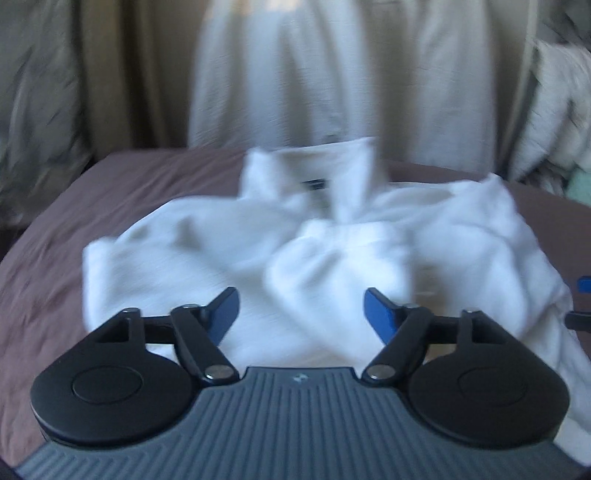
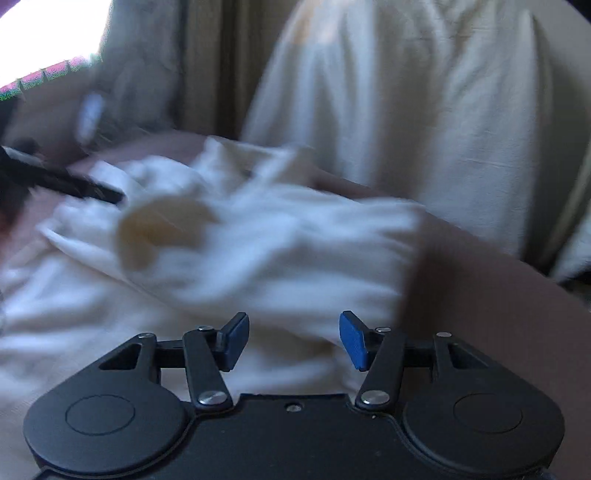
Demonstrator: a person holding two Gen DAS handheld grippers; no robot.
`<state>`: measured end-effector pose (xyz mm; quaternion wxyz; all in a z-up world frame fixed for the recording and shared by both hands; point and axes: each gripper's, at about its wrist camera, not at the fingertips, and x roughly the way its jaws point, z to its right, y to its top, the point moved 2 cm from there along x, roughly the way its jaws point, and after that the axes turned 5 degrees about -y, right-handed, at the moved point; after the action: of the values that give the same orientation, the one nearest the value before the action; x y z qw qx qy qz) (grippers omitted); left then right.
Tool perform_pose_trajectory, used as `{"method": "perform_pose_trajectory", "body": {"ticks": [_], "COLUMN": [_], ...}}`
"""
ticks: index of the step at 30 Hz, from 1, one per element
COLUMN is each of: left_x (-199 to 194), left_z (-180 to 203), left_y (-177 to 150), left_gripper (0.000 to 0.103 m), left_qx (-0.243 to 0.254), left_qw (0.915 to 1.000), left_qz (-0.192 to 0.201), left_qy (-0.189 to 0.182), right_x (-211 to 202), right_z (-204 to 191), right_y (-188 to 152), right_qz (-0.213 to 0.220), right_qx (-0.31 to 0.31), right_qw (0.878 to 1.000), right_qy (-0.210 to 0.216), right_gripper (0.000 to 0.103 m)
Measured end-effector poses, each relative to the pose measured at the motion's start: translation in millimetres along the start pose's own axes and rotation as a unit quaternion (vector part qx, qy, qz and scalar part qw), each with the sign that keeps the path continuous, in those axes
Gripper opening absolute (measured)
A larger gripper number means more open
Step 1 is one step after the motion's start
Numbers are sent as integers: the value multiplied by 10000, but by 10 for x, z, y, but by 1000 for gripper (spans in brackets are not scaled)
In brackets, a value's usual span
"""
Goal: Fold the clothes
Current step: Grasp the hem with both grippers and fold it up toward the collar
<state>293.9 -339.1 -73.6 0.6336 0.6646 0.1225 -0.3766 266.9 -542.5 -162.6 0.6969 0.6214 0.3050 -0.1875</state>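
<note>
A white collared shirt (image 1: 207, 251) lies crumpled on the brown bed sheet (image 1: 74, 221), collar at the far side with a dark label inside. My left gripper (image 1: 300, 314) hovers over its near edge, open, nothing between the blue pads. In the right wrist view the same white shirt (image 2: 258, 251) is blurred by motion, one sleeve folded across it. My right gripper (image 2: 293, 338) is open above the shirt's right part, holding nothing. The other gripper's dark fingers (image 2: 85, 186) show at the left. A blue fingertip (image 1: 584, 285) of the right gripper peeks in at the left wrist view's right edge.
Pale curtains (image 1: 332, 66) hang behind the bed. A grey furry cushion (image 1: 561, 110) sits at the right, and a bright window (image 2: 44, 33) at the upper left. Bare brown sheet (image 2: 498, 314) lies to the right of the shirt.
</note>
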Motion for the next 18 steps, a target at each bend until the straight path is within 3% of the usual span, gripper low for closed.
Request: {"method": "perform_pose_trajectory", "body": {"ticks": [3, 6, 7, 8, 9, 10, 11, 13, 15, 16, 18], "left_x": [272, 730, 799, 811, 781, 663, 541, 122, -310, -385, -248], "left_z": [289, 398, 381, 366, 359, 354, 349, 354, 362, 346, 254], "left_y": [75, 52, 41, 53, 83, 142, 202, 237, 269, 218, 84], "left_gripper": [102, 103, 94, 54, 31, 14, 14, 13, 14, 16, 30], "left_qx": [241, 533, 536, 469, 404, 309, 212, 288, 366, 292, 74], "left_qw": [9989, 9921, 9915, 9930, 9941, 9961, 9973, 9947, 9802, 9775, 9870], "left_qz": [-307, -967, -1004, -957, -925, -676, -418, 644, 1709, 1861, 1324], "left_qy": [241, 598, 625, 506, 387, 472, 565, 751, 928, 948, 910], "right_x": [106, 331, 391, 400, 408, 416, 424, 441, 457, 465, 481], "right_z": [222, 251, 248, 254, 259, 265, 270, 281, 292, 297, 308], "right_y": [-127, -169, -176, -191, -207, -222, -238, -269, -300, -315, -346], "right_qz": [-188, -192, -191, -158, -125, -92, -60, 6, 71, 104, 170], "right_qx": [5, 13, 34, 92, 150, 207, 265, 381, 496, 554, 669], "right_qw": [9989, 9967, 9962, 9960, 9959, 9956, 9954, 9947, 9938, 9933, 9922], "right_qy": [-431, -793, -853, -871, -888, -905, -923, -957, -991, -1008, -1042], "right_gripper": [60, 65, 65, 63, 56, 44, 20, 20, 20, 20, 21]}}
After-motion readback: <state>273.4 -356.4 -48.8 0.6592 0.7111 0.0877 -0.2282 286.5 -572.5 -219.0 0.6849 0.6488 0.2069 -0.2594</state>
